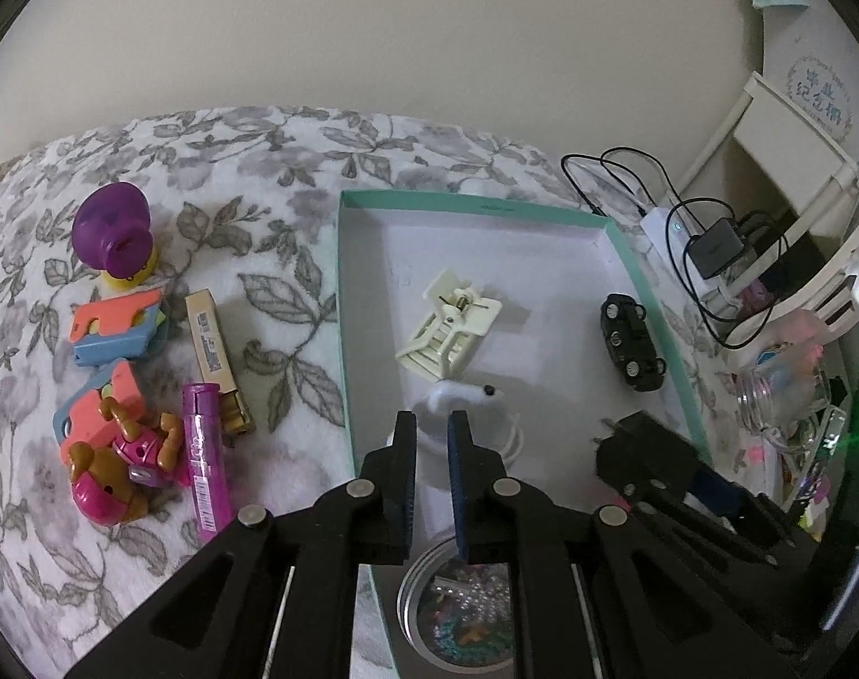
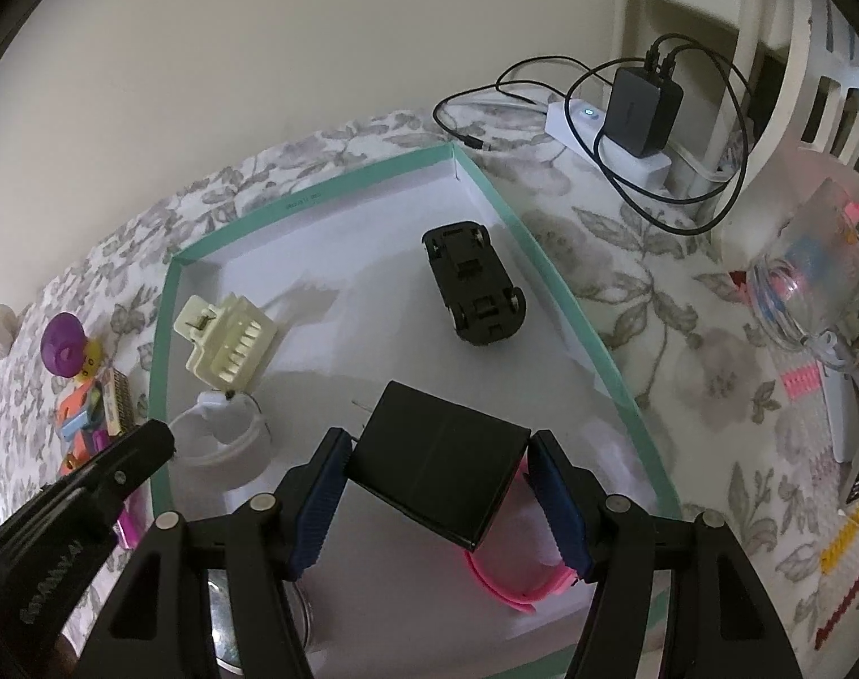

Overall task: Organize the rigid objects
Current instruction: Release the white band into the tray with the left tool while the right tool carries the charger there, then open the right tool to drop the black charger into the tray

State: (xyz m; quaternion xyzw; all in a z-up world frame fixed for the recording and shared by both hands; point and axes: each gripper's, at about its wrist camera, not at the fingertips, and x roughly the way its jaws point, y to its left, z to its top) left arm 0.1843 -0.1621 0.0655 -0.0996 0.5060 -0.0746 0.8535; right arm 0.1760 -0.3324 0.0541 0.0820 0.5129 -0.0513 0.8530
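Observation:
A teal-rimmed white box lid [image 1: 469, 205] [image 2: 310, 201] lies on the floral cloth. In it are a cream hair clip [image 1: 449, 325] [image 2: 226, 348], an overturned black toy car [image 1: 632, 342] [image 2: 475, 288], a white ring-shaped piece [image 1: 466, 402] [image 2: 220, 433] and a round tin [image 1: 458, 617]. My right gripper [image 2: 438, 486] is shut on a black charger block [image 2: 438, 475] and holds it above the lid, over a pink band [image 2: 520, 583]; the charger block also shows in the left wrist view [image 1: 644, 447]. My left gripper [image 1: 432, 424] is empty above the lid's near left part, its fingers a narrow gap apart.
Left of the lid lie a purple and yellow toy [image 1: 115, 240], orange and blue pieces [image 1: 115, 328], a small carton [image 1: 214, 351], a magenta tube [image 1: 206, 458] and a brown and pink toy [image 1: 118, 469]. At the right are a power strip with cables [image 2: 627, 130] and clear containers [image 2: 814, 288].

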